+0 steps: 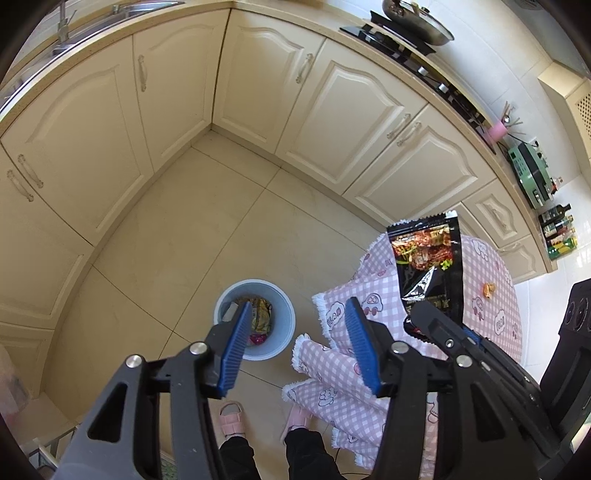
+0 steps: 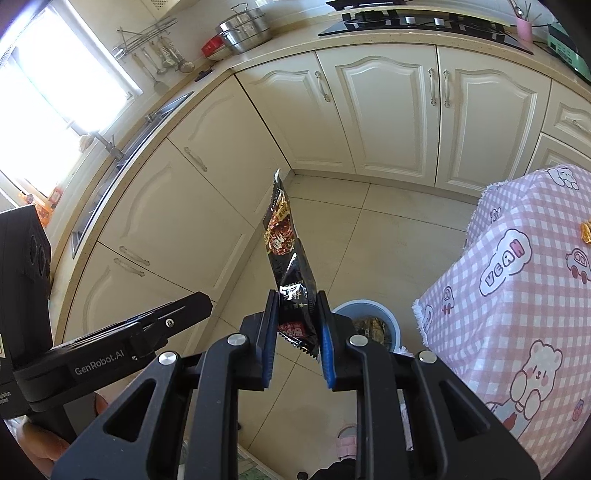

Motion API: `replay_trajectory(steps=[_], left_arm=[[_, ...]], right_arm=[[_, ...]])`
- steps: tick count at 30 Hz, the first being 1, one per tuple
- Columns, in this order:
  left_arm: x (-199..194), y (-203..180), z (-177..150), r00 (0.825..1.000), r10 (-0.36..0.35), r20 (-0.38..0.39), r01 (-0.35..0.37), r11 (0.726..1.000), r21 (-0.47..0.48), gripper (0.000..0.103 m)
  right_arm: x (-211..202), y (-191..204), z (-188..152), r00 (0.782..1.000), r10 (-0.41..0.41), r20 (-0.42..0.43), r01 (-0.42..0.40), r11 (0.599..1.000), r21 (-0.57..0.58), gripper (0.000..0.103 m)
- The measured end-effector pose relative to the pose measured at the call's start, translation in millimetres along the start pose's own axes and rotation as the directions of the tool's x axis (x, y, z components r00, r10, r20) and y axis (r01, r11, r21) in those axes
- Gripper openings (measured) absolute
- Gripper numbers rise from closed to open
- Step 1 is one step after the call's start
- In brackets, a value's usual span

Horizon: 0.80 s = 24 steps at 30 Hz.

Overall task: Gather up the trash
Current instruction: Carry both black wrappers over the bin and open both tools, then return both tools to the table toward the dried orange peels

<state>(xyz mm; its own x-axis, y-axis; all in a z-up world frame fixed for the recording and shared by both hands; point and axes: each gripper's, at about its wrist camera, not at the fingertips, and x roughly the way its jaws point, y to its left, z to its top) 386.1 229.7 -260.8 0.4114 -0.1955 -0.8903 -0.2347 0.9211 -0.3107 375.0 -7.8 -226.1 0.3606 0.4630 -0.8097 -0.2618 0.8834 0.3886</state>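
Observation:
A black snack wrapper (image 2: 286,240) with red food print stands up between the blue pads of my right gripper (image 2: 297,295), which is shut on its lower end. The left wrist view shows the same wrapper (image 1: 428,258) held above the edge of the pink-checked tablecloth (image 1: 487,258). My left gripper (image 1: 297,304) is open with nothing between its fingers, hanging over a pale blue bin (image 1: 284,332) on the floor. The bin (image 2: 395,325) holds some wrappers. A small orange scrap (image 1: 489,288) lies on the cloth.
Cream cabinets (image 1: 110,147) wrap around the tiled floor (image 1: 258,229). A person's feet in pink slippers (image 1: 231,421) stand below the grippers. The worktop carries a hob (image 2: 406,22), pots (image 2: 245,27), bottles (image 1: 557,232) and a green appliance (image 1: 528,173). The clothed table (image 2: 517,295) stands on the right.

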Motion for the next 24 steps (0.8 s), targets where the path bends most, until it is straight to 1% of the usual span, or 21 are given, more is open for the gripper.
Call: replay_trajectory(steps=[1, 2, 4, 5, 10, 15, 20, 24], left_arm=[[0, 1, 1, 1.000, 0.002, 0.002, -0.002, 1.000, -0.003, 0.054], [-1, 1, 1, 1.000, 0.007, 0.006, -0.007, 1.000, -0.006, 0.055], [-2, 1, 2, 1.000, 0.013, 0.009, -0.013, 1.000, -0.009, 0.055], [-2, 2, 3, 1.000, 0.014, 0.010, -0.014, 1.000, -0.010, 0.055], [1, -5, 2, 1.000, 0.016, 0.004, -0.016, 1.000, -0.005, 0.055], [10, -19, 1, 1.000, 0.012, -0.011, -0.012, 1.000, 0.014, 0.055], [24, -52, 3, 1.000, 0.000, -0.031, 0.002, 0.999, 0.055, 0.055], [40, -93, 1, 0.998, -0.020, -0.058, 0.026, 0.993, 0.111, 0.055]], right_arm=[[0, 0, 0, 1.000, -0.003, 0.003, 0.003, 1.000, 0.000, 0.022], [0, 0, 1, 1.000, -0.001, 0.005, 0.001, 1.000, 0.003, 0.027], [0, 0, 3, 1.000, -0.008, 0.007, 0.007, 1.000, 0.006, 0.034], [0, 0, 3, 1.000, -0.008, 0.009, 0.007, 1.000, 0.006, 0.035], [-1, -6, 5, 1.000, -0.007, 0.007, 0.006, 1.000, 0.011, 0.035], [-7, -24, 5, 1.000, -0.019, 0.008, 0.019, 0.999, 0.037, 0.036], [-22, -55, 6, 0.999, -0.043, 0.023, 0.041, 0.996, 0.080, 0.036], [-38, -91, 6, 0.996, -0.075, 0.040, 0.069, 0.989, 0.130, 0.036]])
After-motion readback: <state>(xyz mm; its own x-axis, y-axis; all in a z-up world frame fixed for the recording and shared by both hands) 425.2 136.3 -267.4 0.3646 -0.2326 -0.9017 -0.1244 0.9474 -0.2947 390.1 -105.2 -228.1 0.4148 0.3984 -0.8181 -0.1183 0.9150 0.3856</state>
